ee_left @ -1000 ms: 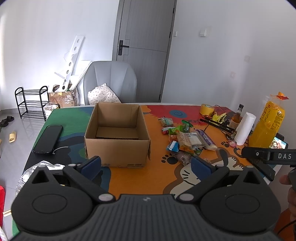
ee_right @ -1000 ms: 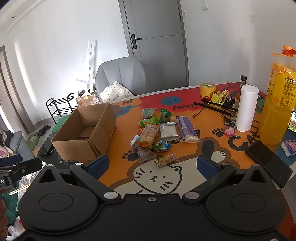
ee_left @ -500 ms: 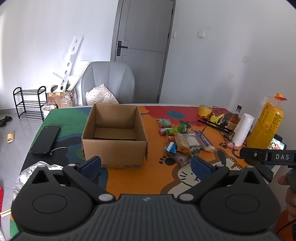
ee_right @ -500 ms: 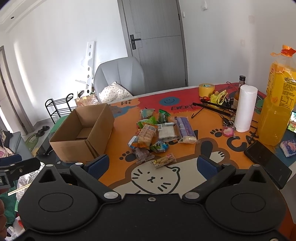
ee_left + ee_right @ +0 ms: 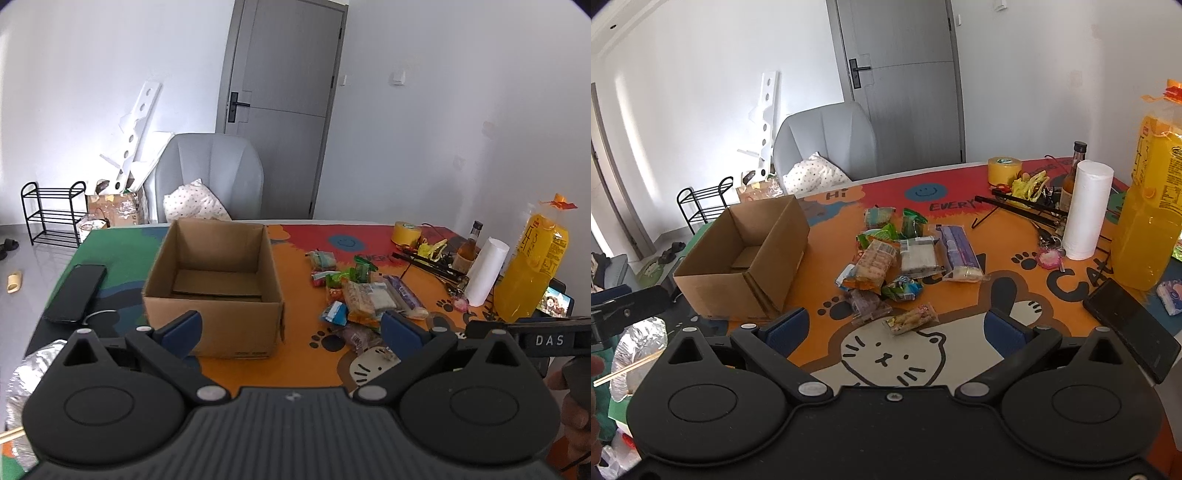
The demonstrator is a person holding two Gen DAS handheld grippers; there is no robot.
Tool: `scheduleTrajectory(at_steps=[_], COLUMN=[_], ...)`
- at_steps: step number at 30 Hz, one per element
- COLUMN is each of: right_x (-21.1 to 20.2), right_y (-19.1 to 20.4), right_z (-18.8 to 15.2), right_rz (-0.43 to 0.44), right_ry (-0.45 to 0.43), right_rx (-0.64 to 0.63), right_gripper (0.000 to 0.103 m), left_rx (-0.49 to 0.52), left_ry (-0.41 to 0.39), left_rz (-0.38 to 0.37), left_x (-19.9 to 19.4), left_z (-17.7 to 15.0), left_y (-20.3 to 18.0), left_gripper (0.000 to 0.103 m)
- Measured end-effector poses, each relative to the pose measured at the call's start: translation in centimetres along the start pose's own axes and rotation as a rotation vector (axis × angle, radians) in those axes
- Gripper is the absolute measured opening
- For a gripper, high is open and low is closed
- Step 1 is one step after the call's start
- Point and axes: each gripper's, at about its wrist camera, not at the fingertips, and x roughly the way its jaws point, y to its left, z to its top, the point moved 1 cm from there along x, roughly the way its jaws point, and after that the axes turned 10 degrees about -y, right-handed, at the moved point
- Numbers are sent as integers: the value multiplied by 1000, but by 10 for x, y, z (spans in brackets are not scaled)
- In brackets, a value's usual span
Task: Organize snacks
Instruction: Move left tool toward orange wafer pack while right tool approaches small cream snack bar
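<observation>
An open brown cardboard box (image 5: 214, 280) (image 5: 746, 258) stands empty on the colourful table mat. Right of it lies a pile of several snack packets (image 5: 362, 295) (image 5: 905, 254), with a small packet of sticks (image 5: 910, 319) nearest the front. My left gripper (image 5: 291, 328) hangs open above the table's near edge, in front of the box, with nothing between its fingers. My right gripper (image 5: 897, 328) is open too, just short of the pile. Part of the right gripper's body shows in the left wrist view at the right edge.
At the right stand a large yellow juice bottle (image 5: 1152, 206), a paper roll (image 5: 1086, 210), a small bottle (image 5: 1073, 173), a tape roll (image 5: 1004, 170) and a dark phone (image 5: 1130, 325). Another phone (image 5: 75, 291) lies left of the box. A grey chair (image 5: 210, 177) stands behind the table.
Both grippers have drawn back and risen slightly, so the box and snack pile look a little farther away. Both stay open.
</observation>
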Motion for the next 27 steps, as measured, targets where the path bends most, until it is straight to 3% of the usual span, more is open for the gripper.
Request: scheduleTrajectory(at_steps=[16,23,27], right_x=[52,76,92], right_y=[-41,-50,-51], right_z=[-11,-21,-27], right_rz=[-17,23,47], right_ry=[-4,33,54], right_rx=[39,67,72], right_gripper=[103,103,100], left_rx=[-49,-50,-48], left_ry=[27,57,85], left_rz=[-53,-46,-48], left_x=[69,94,110], left_z=[-19,-26,-33], left_y=[-7,-8,-11], left_gripper=[101,100,93])
